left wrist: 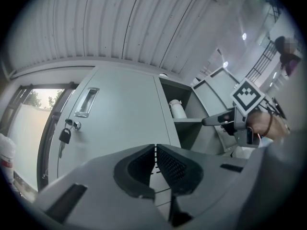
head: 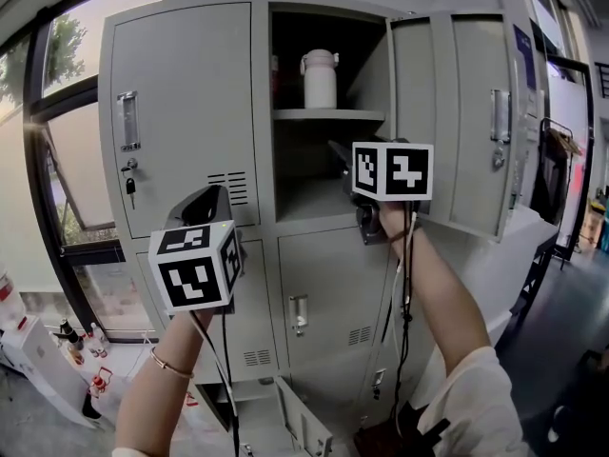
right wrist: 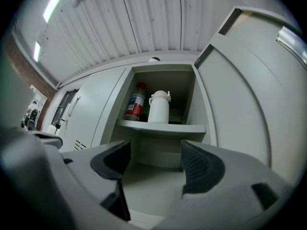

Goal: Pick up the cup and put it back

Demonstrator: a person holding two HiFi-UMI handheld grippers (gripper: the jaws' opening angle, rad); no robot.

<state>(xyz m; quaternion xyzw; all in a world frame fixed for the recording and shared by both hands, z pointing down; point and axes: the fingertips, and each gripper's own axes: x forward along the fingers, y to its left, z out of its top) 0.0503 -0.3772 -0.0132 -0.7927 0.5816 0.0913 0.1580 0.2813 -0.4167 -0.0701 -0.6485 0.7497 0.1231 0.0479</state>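
The white cup (right wrist: 159, 107) stands on the upper shelf (right wrist: 163, 127) inside the open locker (head: 328, 12), just right of a red-labelled bottle (right wrist: 135, 102). The right claw (right wrist: 153, 159) gapes wide and empty, aimed below that shelf. The left claw (left wrist: 155, 164) is pressed closed on nothing, near the shut left door (left wrist: 120, 114).

left gripper (left wrist: 155, 151) closed, right gripper (right wrist: 156, 148) agape

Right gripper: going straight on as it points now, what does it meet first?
Open right gripper points under the grey metal shelf, so likely the locker's grey back panel first; the white lidded cup stands above that line. Depth unclear.
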